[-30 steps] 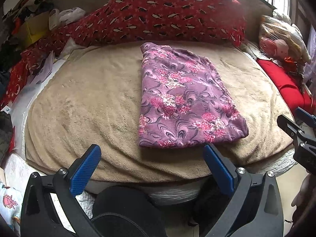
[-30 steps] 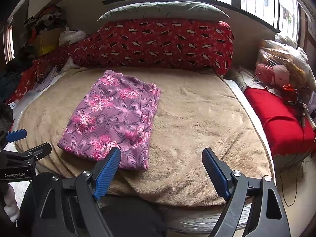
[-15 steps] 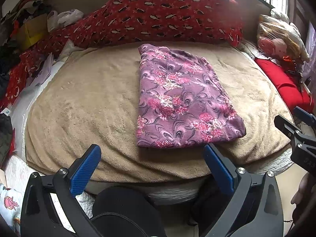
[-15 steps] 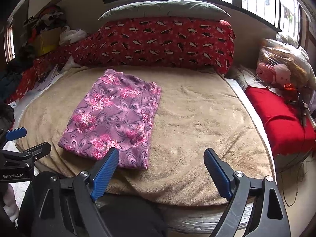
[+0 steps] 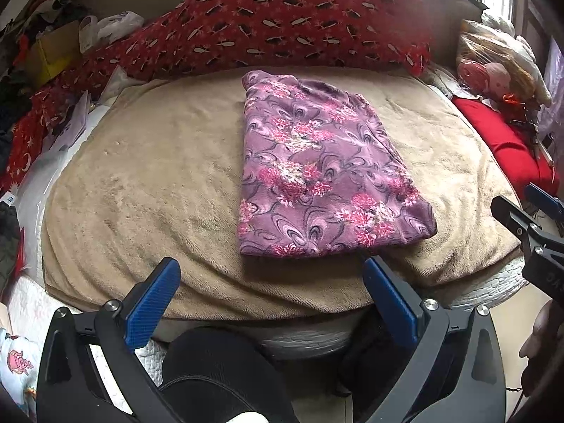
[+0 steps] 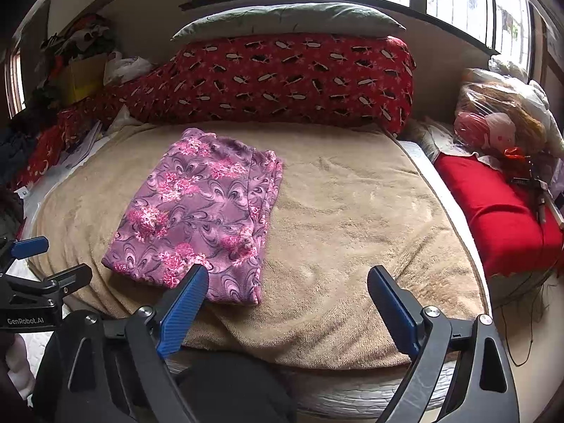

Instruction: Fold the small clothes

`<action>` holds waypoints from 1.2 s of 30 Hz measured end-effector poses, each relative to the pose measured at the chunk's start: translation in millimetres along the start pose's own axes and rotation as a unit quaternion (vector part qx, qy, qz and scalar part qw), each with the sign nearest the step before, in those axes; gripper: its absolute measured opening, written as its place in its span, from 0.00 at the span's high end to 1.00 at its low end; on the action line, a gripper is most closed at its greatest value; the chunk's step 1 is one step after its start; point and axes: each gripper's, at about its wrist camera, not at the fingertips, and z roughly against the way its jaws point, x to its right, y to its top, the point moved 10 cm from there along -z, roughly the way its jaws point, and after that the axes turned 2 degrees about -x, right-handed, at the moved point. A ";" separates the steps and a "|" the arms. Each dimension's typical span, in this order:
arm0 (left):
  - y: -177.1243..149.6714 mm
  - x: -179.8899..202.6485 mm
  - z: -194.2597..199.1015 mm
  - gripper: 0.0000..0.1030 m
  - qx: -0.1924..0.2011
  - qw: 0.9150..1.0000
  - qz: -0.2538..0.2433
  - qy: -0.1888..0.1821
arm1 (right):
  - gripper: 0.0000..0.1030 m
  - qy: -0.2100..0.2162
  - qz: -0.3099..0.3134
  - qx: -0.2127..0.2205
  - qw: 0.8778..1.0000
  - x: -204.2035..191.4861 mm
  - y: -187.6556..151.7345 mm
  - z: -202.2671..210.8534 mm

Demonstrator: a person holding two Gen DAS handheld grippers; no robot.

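A purple garment with pink flowers (image 5: 317, 172) lies folded into a flat rectangle on the tan blanket (image 5: 151, 183); it also shows in the right wrist view (image 6: 201, 211). My left gripper (image 5: 271, 282) is open and empty, held just off the bed's near edge in front of the garment. My right gripper (image 6: 287, 290) is open and empty, near the garment's front right corner. The right gripper shows at the right edge of the left wrist view (image 5: 528, 222); the left gripper shows at the left edge of the right wrist view (image 6: 38, 275).
A long red patterned pillow (image 6: 282, 77) with a grey pillow (image 6: 289, 21) on it lies along the back. A red cushion (image 6: 500, 208) and bagged soft toys (image 6: 500, 120) are on the right. Clutter and papers (image 5: 67, 120) line the left side.
Both grippers have drifted slightly; the garment appears a little shifted in each view. The garment itself has not moved and both grippers stay open.
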 end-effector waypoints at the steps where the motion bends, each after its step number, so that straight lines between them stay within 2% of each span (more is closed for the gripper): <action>1: -0.4 0.7 0.2 0.00 -0.001 1.000 0.000 -0.001 | 0.10 0.000 -0.001 0.000 1.000 0.2 -0.2 -0.1; 8: -0.9 1.1 2.8 0.00 -0.003 1.000 -0.003 0.000 | 0.10 0.004 -0.006 -0.002 1.000 0.8 -1.8 -0.5; 19: -4.2 7.2 2.4 0.00 -0.017 1.000 -0.001 -0.019 | 0.10 0.009 -0.023 -0.009 1.000 3.1 -5.7 0.9; 26: -3.6 13.6 7.3 0.00 -0.010 1.000 -0.008 -0.021 | 0.10 0.010 -0.023 -0.011 1.000 2.5 -6.1 0.8; 30: -2.8 24.1 11.3 0.00 -0.007 0.999 -0.013 -0.041 | 0.10 0.010 -0.023 -0.011 1.000 1.5 -6.4 1.4; 36: -6.2 35.8 7.3 0.00 -0.021 0.998 -0.002 -0.064 | 0.10 0.008 -0.026 -0.008 1.000 3.8 -5.7 3.4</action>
